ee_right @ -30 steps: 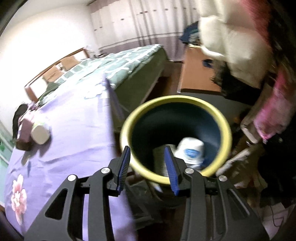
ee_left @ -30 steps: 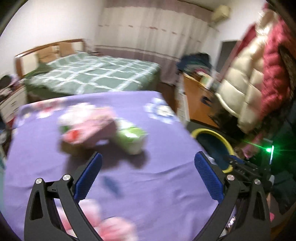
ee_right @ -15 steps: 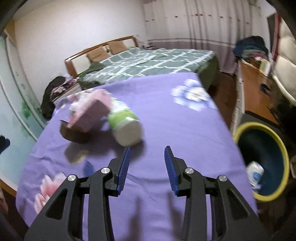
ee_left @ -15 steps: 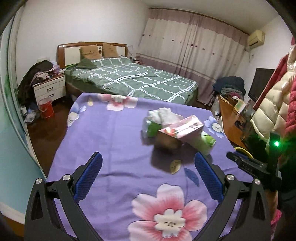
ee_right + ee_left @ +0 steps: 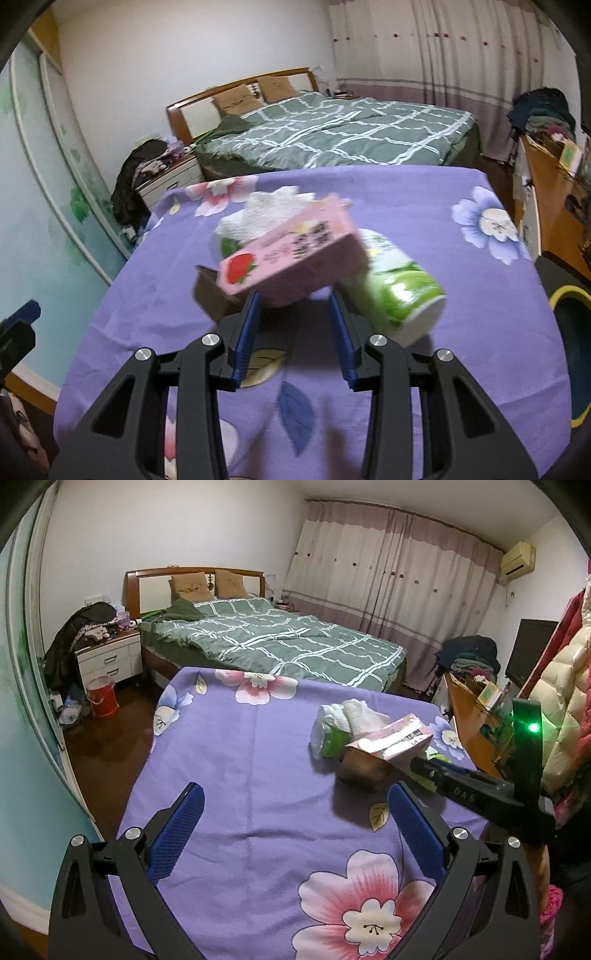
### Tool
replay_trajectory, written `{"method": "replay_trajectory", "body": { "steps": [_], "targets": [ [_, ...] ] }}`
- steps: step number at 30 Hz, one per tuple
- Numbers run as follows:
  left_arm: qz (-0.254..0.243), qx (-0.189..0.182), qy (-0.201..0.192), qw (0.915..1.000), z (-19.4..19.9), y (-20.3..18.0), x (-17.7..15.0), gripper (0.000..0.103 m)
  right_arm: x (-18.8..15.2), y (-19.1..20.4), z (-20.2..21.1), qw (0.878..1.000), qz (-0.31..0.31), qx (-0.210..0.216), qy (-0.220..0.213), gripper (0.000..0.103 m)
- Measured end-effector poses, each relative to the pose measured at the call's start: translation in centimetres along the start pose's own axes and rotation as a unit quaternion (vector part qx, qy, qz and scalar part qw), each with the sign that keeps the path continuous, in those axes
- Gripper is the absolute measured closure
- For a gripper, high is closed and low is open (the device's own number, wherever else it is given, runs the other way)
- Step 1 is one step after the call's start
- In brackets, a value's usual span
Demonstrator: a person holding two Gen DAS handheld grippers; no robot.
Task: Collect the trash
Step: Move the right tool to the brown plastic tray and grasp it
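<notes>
A heap of trash lies on the purple flowered tablecloth (image 5: 236, 760). It holds a pink strawberry carton (image 5: 291, 254), a brown box (image 5: 210, 291), a white crumpled tissue (image 5: 266, 210) and a green-and-white cup (image 5: 402, 291) on its side. My right gripper (image 5: 293, 306) is open, its tips just short of the carton's near edge, with nothing between them. My left gripper (image 5: 295, 801) stands wide open over bare cloth, left of the brown box (image 5: 364, 771) and the carton (image 5: 391, 738). The right gripper's body (image 5: 461, 790) shows at the right of the left wrist view.
A dark bin with a yellow rim (image 5: 565, 295) stands on the floor past the table's right edge. A green checked bed (image 5: 280, 642) lies behind the table. A wooden desk (image 5: 469, 720) and hanging coats (image 5: 565, 701) are on the right, a nightstand (image 5: 110, 661) at the far left.
My right gripper swung from above the bin back over the table and closed in on the trash heap. The left gripper shifted left, then settled. Neither gripper's opening changed.
</notes>
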State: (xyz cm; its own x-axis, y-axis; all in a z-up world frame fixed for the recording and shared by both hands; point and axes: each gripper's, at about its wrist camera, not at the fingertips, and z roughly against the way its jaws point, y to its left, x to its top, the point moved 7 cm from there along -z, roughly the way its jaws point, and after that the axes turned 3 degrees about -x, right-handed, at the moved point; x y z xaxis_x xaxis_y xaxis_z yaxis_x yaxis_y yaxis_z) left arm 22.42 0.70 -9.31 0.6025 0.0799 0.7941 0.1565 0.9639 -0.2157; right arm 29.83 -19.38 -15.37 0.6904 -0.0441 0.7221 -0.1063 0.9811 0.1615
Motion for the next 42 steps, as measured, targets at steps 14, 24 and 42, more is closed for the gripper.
{"method": "replay_trajectory", "body": {
  "steps": [14,24,42],
  "targets": [
    [0.010,0.003,-0.008,0.9999,0.7,1.4,0.2,0.005,-1.5,5.2,-3.4,0.998,-0.064,-0.019,0.017,0.030],
    [0.018,-0.009,0.000,0.9998,0.5,2.5,-0.4,0.005,-1.2,5.6,-5.7,0.991,-0.110,-0.070,0.016,0.025],
    [0.018,-0.020,0.005,0.9996,-0.5,1.8,-1.0,0.005,-1.0,2.8,-2.5,0.993,-0.114,-0.034,0.010,0.056]
  ]
}}
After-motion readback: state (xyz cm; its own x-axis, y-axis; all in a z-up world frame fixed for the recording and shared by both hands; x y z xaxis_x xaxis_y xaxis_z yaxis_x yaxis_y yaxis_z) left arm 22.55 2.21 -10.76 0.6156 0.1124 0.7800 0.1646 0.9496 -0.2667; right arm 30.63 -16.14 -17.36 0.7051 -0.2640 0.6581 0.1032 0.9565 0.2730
